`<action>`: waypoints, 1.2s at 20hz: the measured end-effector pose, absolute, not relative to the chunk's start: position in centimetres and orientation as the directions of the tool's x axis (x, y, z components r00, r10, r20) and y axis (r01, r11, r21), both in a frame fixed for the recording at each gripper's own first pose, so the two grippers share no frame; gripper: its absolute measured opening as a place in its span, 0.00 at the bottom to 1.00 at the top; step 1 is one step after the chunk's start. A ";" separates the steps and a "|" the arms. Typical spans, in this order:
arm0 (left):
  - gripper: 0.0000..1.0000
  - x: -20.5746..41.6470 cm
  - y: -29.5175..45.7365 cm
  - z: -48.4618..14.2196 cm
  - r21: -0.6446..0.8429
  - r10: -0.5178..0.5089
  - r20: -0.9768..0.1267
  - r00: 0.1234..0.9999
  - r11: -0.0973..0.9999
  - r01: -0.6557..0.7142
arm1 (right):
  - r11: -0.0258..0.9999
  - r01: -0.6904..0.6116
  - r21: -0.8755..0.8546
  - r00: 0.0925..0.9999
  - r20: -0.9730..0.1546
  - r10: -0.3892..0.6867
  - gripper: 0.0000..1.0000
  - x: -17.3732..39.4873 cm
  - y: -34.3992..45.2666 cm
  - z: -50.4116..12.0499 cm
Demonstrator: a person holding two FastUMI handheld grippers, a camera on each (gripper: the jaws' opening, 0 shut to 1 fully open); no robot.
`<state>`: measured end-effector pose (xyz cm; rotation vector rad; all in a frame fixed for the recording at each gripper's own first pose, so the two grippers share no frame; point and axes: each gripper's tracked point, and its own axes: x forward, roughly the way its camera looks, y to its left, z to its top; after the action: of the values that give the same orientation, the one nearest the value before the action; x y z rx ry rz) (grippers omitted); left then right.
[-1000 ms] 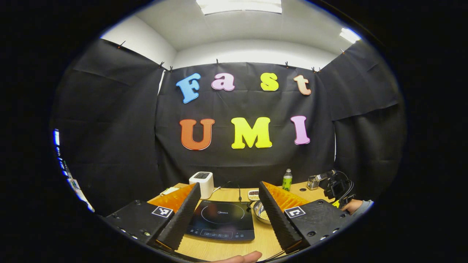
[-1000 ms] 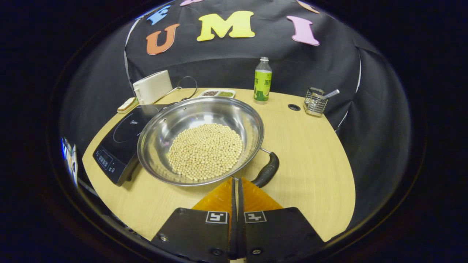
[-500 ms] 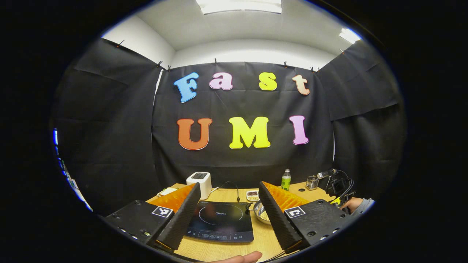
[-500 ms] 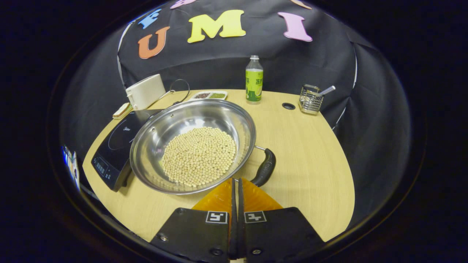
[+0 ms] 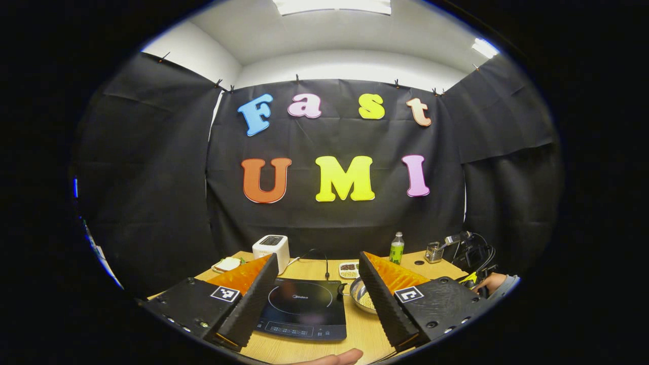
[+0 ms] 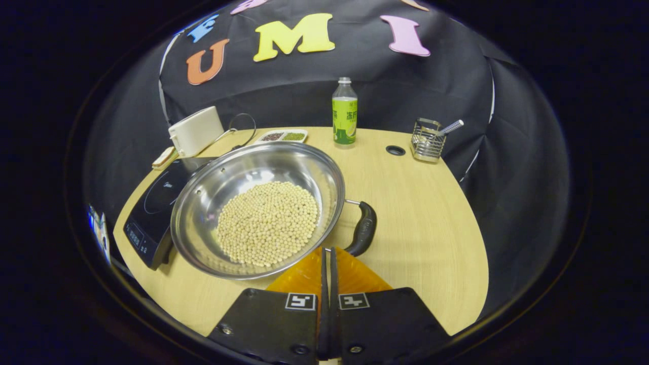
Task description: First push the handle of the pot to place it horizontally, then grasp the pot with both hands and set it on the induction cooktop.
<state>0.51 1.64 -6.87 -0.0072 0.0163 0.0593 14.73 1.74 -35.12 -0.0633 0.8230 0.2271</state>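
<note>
A steel pot (image 6: 203, 200) holding pale beans (image 6: 267, 223) stands on the wooden table, its left side next to the black induction cooktop (image 6: 152, 203). Its black side handle (image 6: 365, 229) points to the right and toward me. My right gripper (image 6: 327, 251) is shut, its tips just in front of the pot's near rim and beside the handle's lower end. In the left gripper view my left gripper (image 5: 317, 274) hangs open above the table, with the cooktop (image 5: 304, 309) between its fingers and the pot (image 5: 361, 296) partly hidden behind the right finger.
At the back of the table stand a white box appliance (image 6: 195, 131), a small dish of grains (image 6: 284, 136), a green-labelled bottle (image 6: 345, 111) and a wire holder (image 6: 427, 139). A hand (image 5: 489, 283) holding the other gripper shows at the right of the left gripper view.
The pot has turned: its handle swung from lower right toward the near side while my shut right gripper followed its end. The left gripper's view drifted slightly, still open.
</note>
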 end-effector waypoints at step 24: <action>0.95 14.4 -4.2 -17.4 -0.105 -0.084 -0.306 0.948 0.993 0.054 | 0.985 -0.173 -0.008 0.829 -0.541 0.141 0.69 17.6 0.2 -28.1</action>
<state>14.44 -4.22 -17.40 -0.0956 0.3150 -0.0700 17.55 0.17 -28.15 -0.0572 0.5692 0.1669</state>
